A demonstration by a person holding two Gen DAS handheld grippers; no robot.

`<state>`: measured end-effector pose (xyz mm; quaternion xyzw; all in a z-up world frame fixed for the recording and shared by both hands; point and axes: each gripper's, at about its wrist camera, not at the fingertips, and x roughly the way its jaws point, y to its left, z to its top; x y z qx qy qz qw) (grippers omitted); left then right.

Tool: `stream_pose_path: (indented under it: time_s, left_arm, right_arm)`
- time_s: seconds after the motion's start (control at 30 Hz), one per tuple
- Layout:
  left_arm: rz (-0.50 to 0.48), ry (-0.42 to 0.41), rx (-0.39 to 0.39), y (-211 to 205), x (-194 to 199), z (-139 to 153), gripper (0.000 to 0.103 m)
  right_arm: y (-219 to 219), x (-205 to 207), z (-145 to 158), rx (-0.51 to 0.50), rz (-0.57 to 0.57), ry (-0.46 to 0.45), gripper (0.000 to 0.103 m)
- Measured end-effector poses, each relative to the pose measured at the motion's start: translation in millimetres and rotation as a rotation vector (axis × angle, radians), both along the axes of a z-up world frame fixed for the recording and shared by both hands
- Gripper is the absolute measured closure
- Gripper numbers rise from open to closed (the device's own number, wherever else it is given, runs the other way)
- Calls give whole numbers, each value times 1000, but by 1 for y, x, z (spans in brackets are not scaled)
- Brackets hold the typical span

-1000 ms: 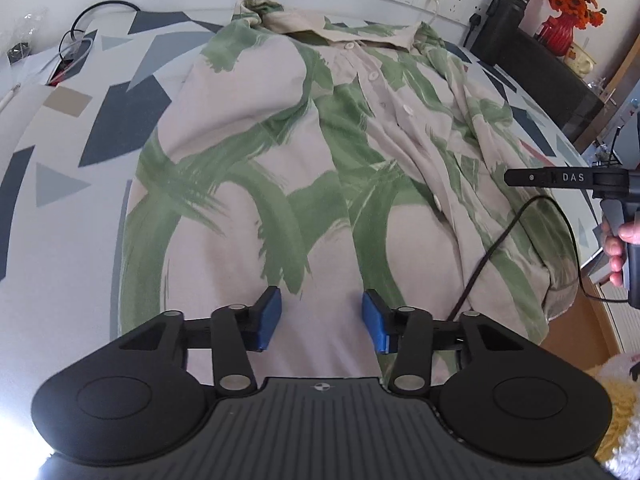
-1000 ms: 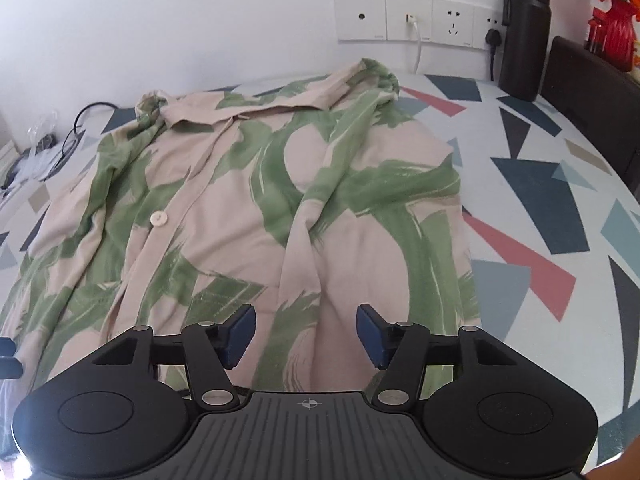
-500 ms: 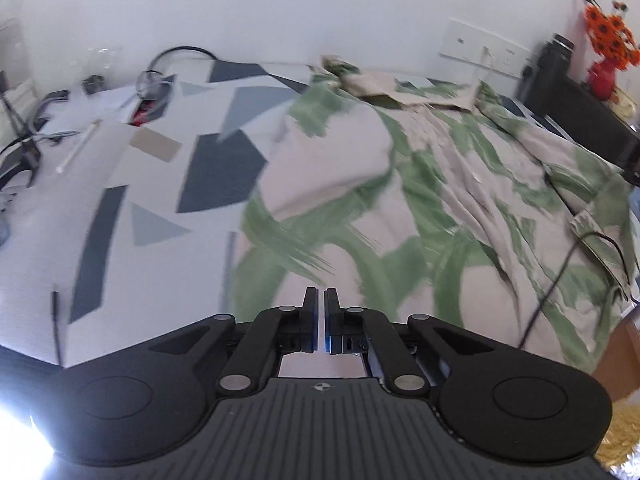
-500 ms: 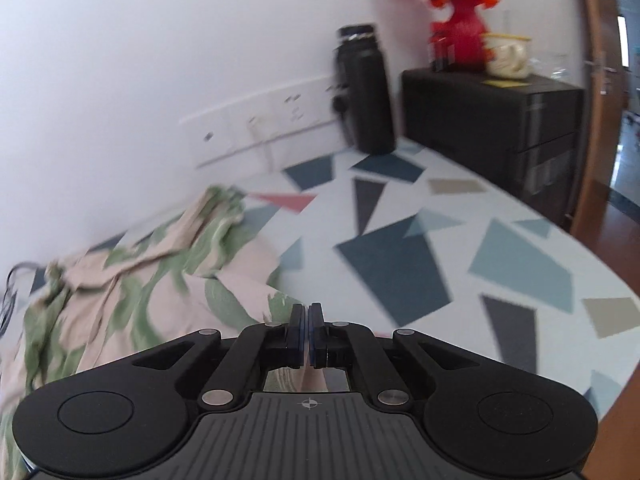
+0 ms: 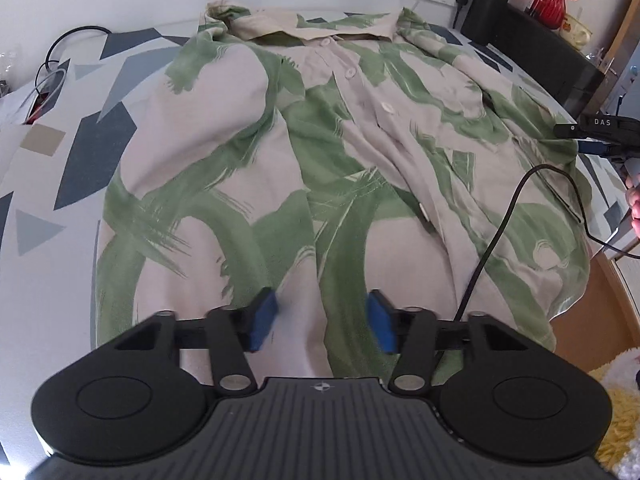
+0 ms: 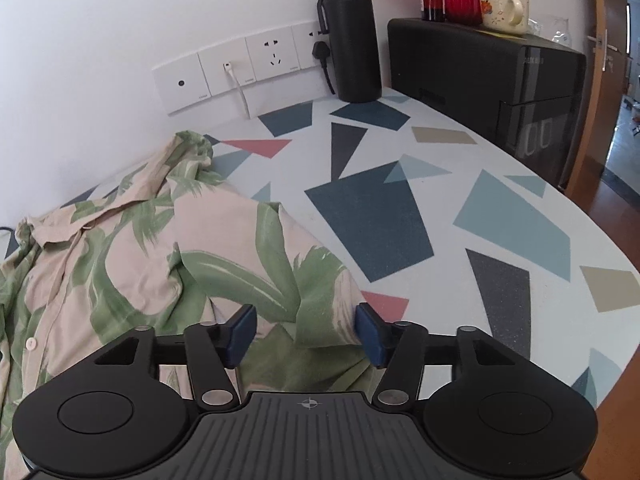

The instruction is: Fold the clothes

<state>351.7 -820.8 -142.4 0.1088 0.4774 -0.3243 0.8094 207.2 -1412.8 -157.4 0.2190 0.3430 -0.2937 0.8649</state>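
The shirt (image 5: 320, 152) lies spread on the worktop (image 6: 500, 216). Left tool (image 5: 322, 322) gapes at its hem, cloth toward 12 o'clock. Right tool (image 6: 305, 335), also agape, straddles a sleeve edge.

soft cloth shirt (image 5: 328, 152), matt blk flask (image 6: 352, 36)

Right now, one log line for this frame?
step: fold shirt | left tongs: open, over hem | right tongs: open, over shirt edge | table: shirt spread, unfolded
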Motion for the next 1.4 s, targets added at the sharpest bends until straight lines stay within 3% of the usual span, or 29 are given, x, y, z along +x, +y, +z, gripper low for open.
stream_pose_path:
  time_s: [0.03,0.13,0.3,0.4,0.47,0.57,0.63,0.7,0.87,0.97,1.13,1.23,1.27,1.3,1.33,1.37,1.4]
  left_arm:
    - [13,-1,7,4,1,1,93]
    - [76,-2,-20,23,8,9,98]
    - [233,-71,-18,60,23,24,99]
    - [353,-100,-47,88,35,34,99]
    - [428,-162,-71,104,39,46,100]
    - [559,-292,-215,130,40,69,97]
    - [632,-306,-211,137,50,73,95]
    - [606,-255,-184,134,63,66,88]
    - [462,-204,-73,110,67,37,45]
    - [428,-160,-29,102,69,19,37]
    - [392,-118,19,92,76,1,25]
    - [372,-102,43,85,81,-7,24]
    - [366,-96,47,83,83,-9,31]
    - [371,-85,24,83,86,-8,44]
    - [380,-72,7,84,90,-6,83]
    - [391,-76,-10,85,96,0,100]
    - [402,-81,-31,87,101,6,100]
  right_arm:
    - [2,1,-1,-9,8,16,33]
    - [6,2,-7,-27,36,64,29]
    - [5,5,-21,-7,39,117,31]
    - [3,5,-24,16,45,98,49]
    - [0,4,-24,42,48,74,73]
    - [-5,4,-22,64,40,42,87]
    - [-9,2,-19,73,20,11,89]
    - [-11,3,-19,80,12,4,89]
    - [-9,5,-21,85,32,13,83]
    - [-7,5,-21,79,42,20,74]
    - [-6,6,-26,63,50,49,70]
    - [-6,11,-27,58,63,51,66]
    - [-8,14,-27,61,67,50,67]
    - [-9,16,-27,66,71,48,67]
    - [-12,19,-26,74,73,44,78]
    - [-17,22,-25,93,78,35,94]
    - [-23,24,-23,123,77,15,93]
